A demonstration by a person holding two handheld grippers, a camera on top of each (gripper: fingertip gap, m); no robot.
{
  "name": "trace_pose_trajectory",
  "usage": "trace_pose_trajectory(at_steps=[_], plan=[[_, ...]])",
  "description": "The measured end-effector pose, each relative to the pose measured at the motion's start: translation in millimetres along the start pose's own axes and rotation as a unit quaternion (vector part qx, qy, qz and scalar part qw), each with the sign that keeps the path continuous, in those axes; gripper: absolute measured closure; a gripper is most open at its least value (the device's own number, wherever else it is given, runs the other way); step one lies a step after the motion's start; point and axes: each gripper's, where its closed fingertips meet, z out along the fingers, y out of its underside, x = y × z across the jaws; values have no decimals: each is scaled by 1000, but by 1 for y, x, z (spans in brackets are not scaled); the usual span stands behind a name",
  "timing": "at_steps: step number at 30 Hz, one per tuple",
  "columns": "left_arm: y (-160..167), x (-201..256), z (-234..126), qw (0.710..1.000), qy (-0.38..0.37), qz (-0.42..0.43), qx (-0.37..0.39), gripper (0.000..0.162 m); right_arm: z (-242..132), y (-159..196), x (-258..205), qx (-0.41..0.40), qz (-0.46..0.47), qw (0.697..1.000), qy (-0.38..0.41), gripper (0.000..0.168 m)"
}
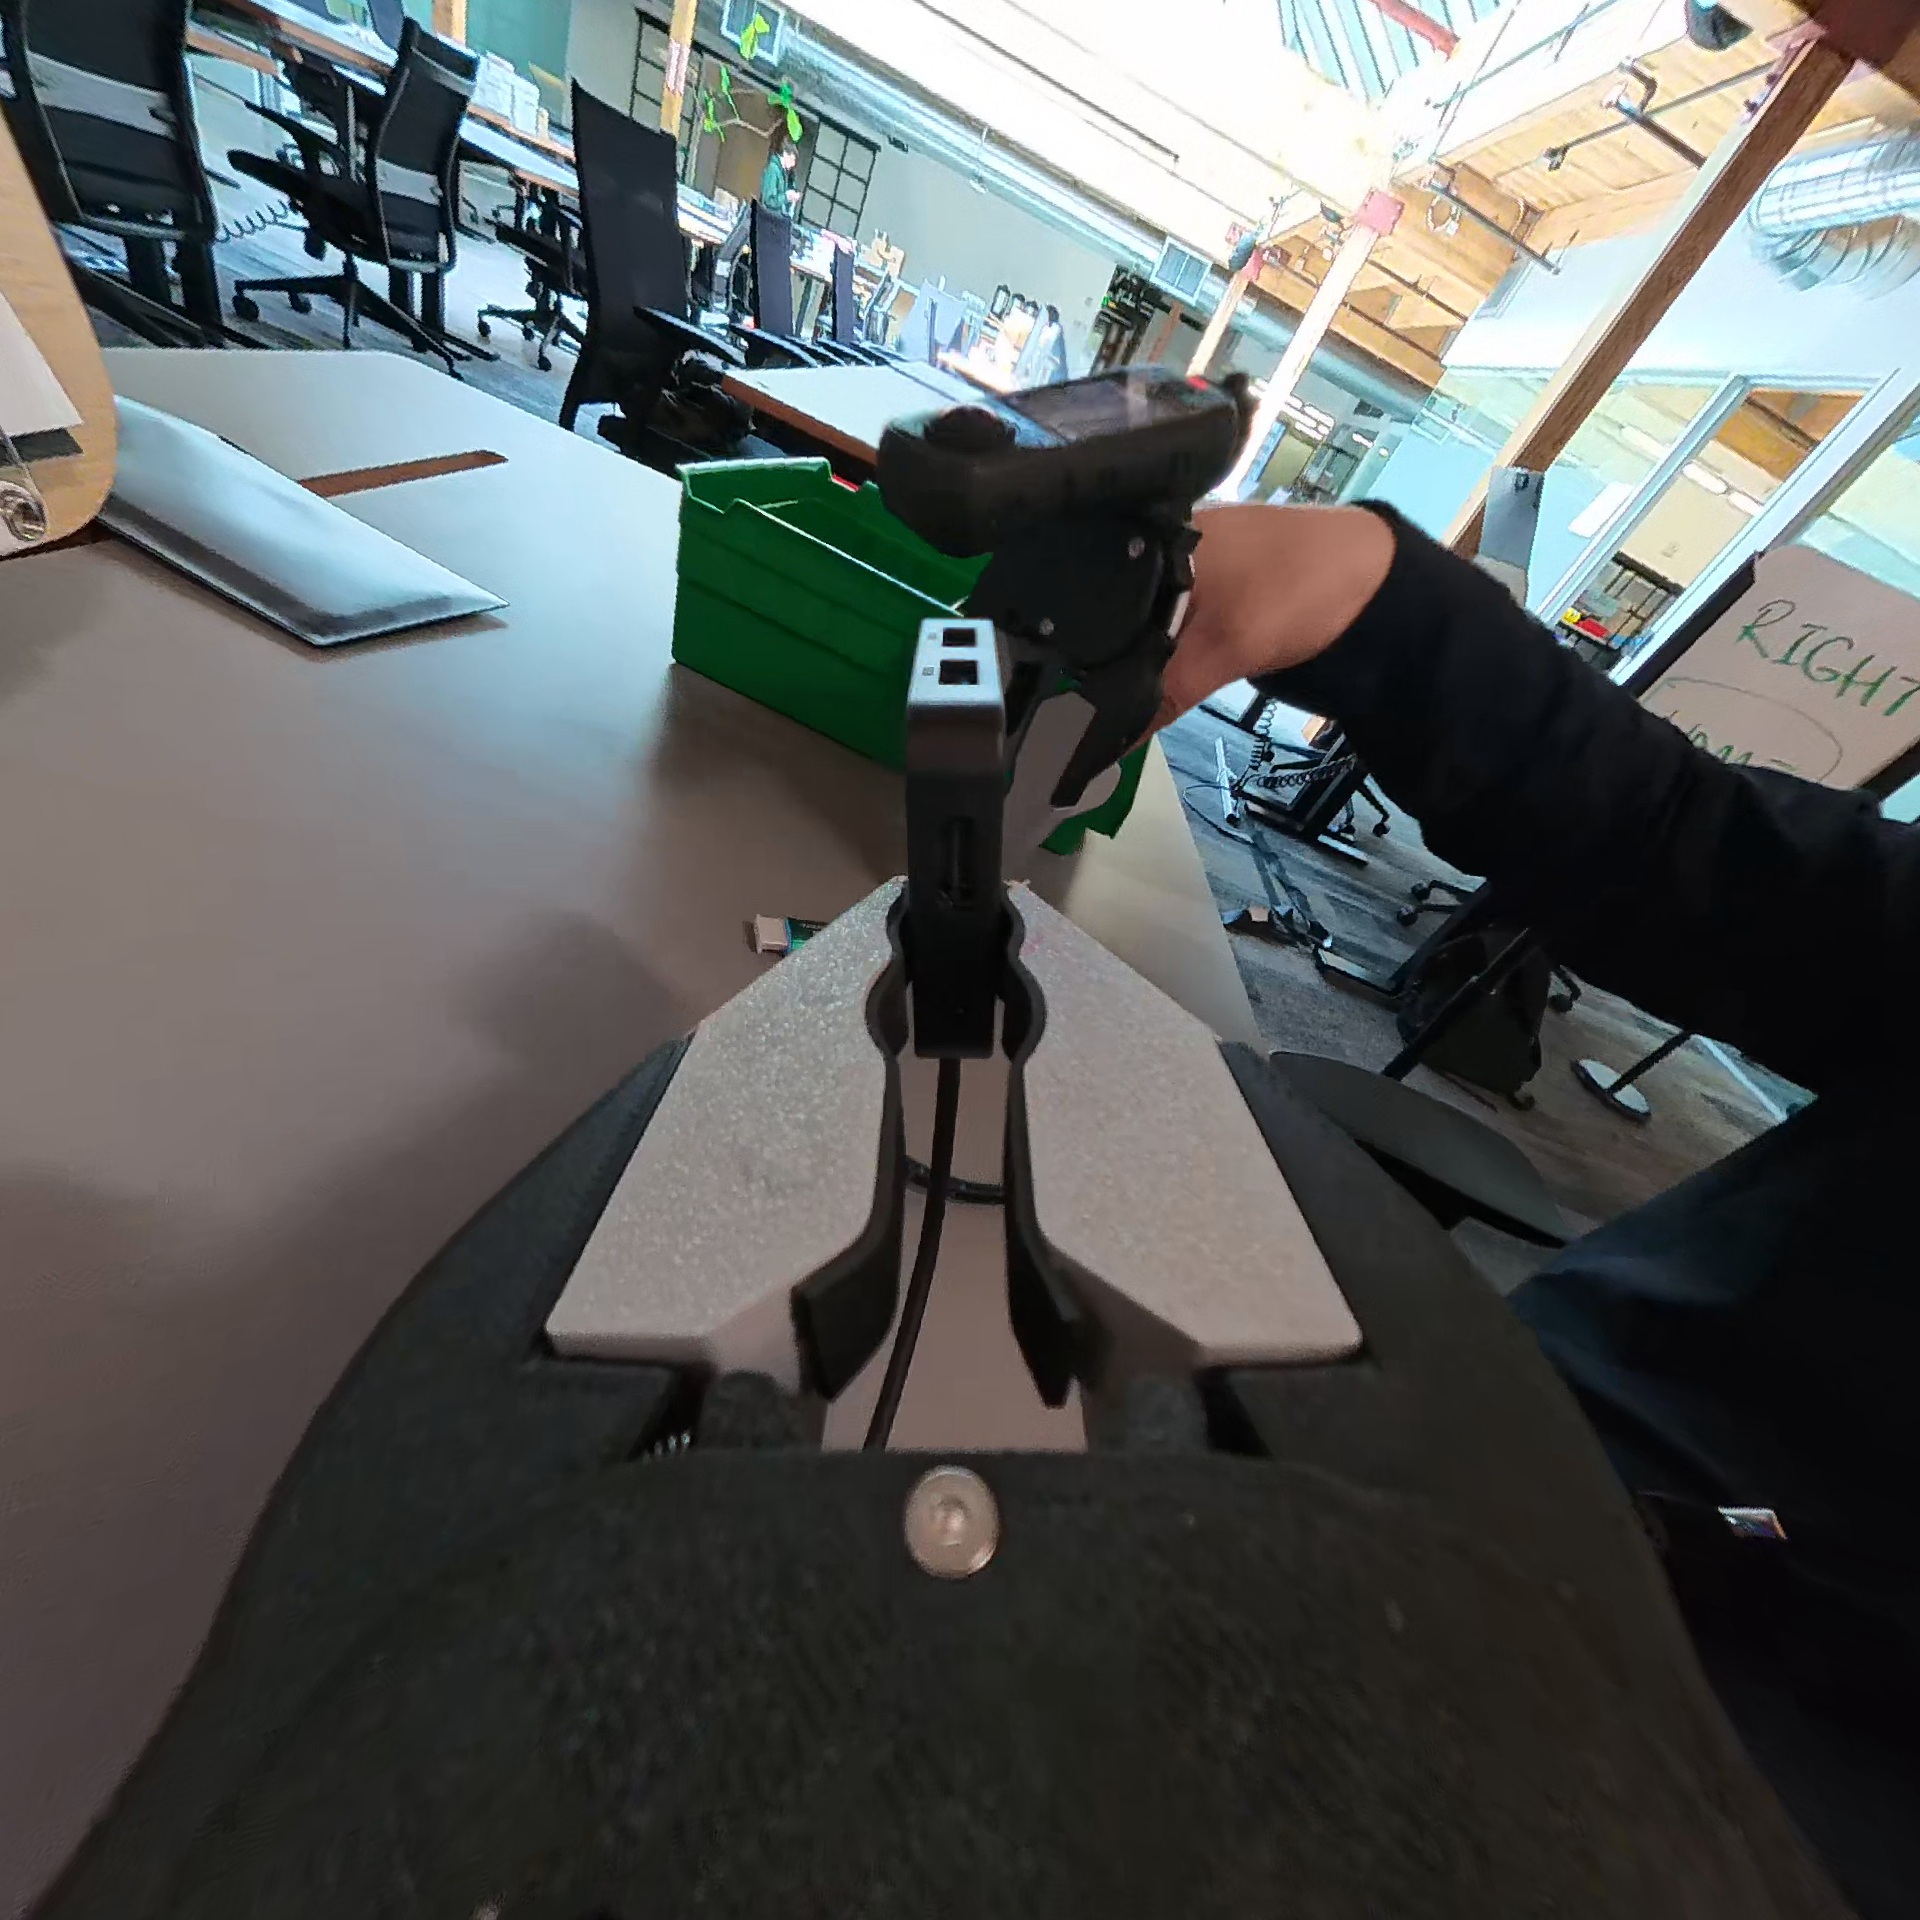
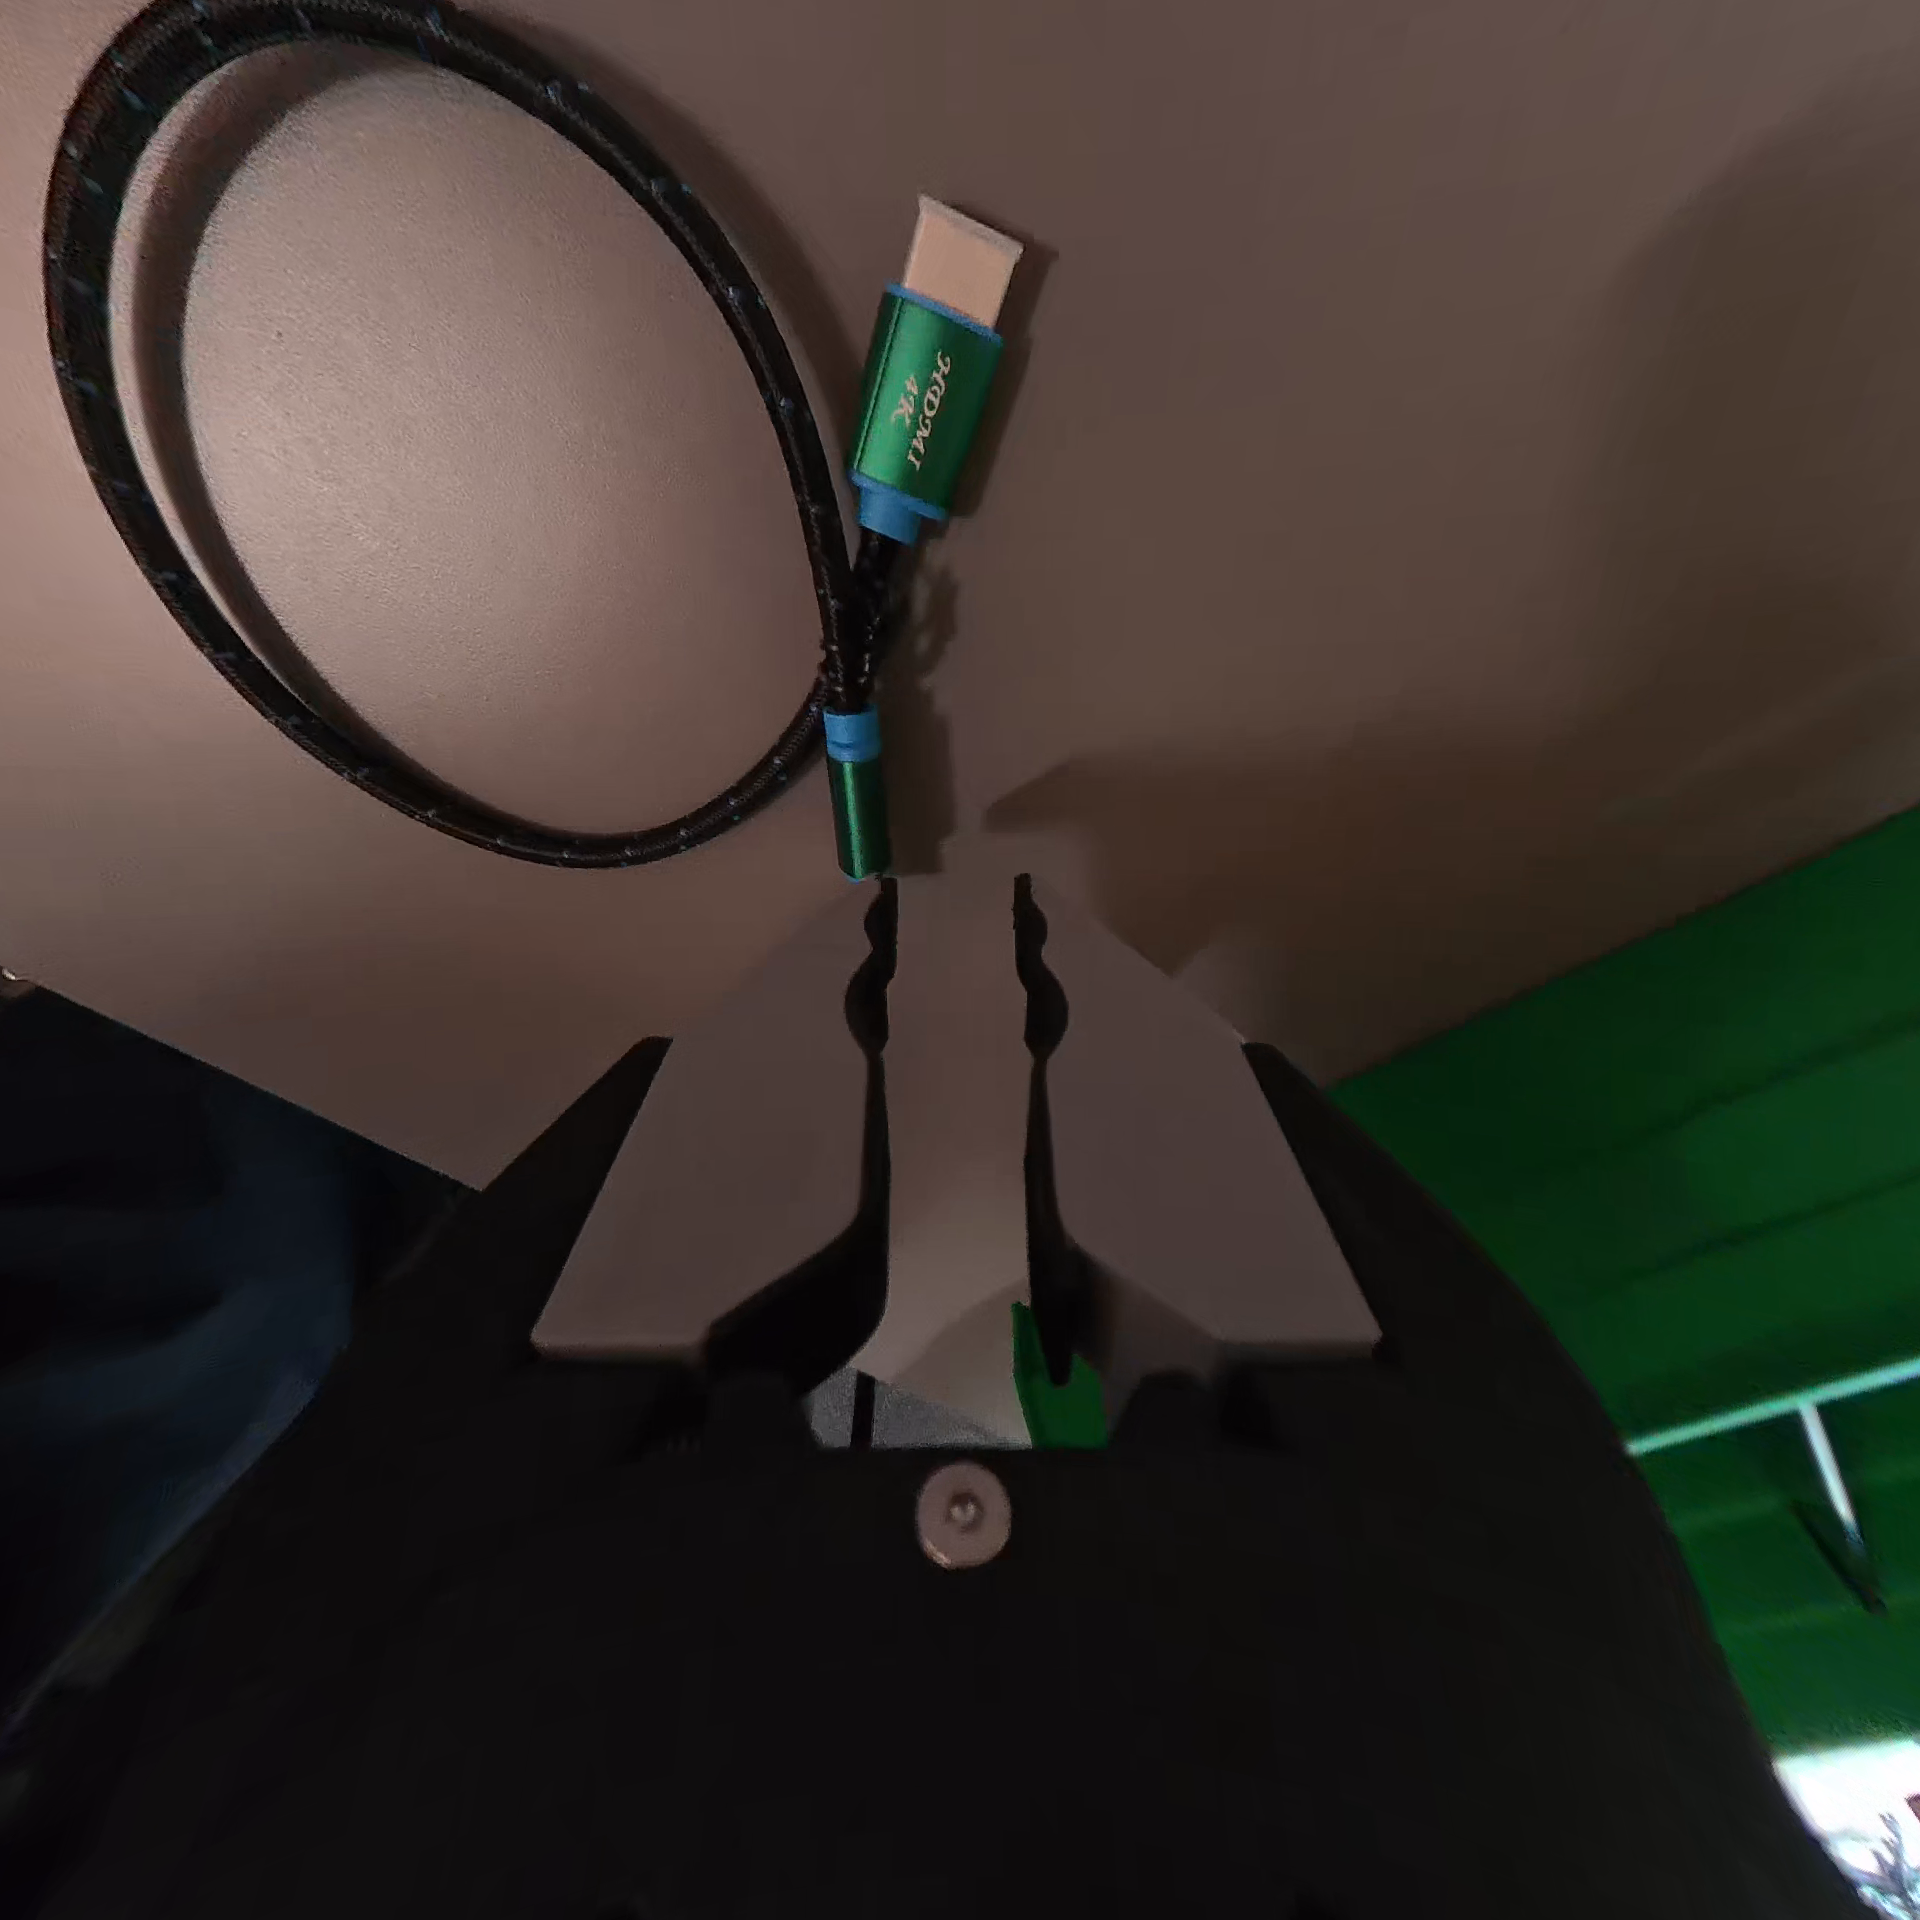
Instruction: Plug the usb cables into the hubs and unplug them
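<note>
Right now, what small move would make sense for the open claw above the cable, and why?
Probably ease the right gripper forward around the nearer green plug. Its jaws stand open, empty, just short of that plug on the table, while the left gripper already clamps the dark adapter.

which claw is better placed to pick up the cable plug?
Right. Right claw is open, its tips just short of the green plug on the table. Left claw is shut on a grey adapter.

Open-plan office under a bright skylit ceiling

Black office chairs line long desks; timber posts and beams rise beside glass partitions, silver ducting overhead, wood floor below.
</note>
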Motion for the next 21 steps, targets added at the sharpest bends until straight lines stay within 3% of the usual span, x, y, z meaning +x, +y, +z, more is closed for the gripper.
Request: trace_pose_trajectory(at_steps=[5,7,9,14,16,19,21], plan=[[5,0,4,1000,0,-1,-11,151,17,9,-18,9,-5,999,-48,165],[8,1,6,1000,-2,5,-19,151,15,15,-54,18,-30,989,-142,167],[8,2,6,1000,-2,9,-21,151,5,18,-93,44,-72,970,-229,159],[3,3,1,1000,5,7,-11,151,-15,3,-98,152,-132,960,-196,152],[2,7,-1,1000,17,6,-12,151,-29,-1,-109,210,-193,937,-200,144],[3,16,-3,999,42,7,-16,151,-46,0,-137,291,-301,884,-209,147],[5,25,-3,997,76,-1,-23,150,-51,-2,-148,347,-363,847,-175,149]])
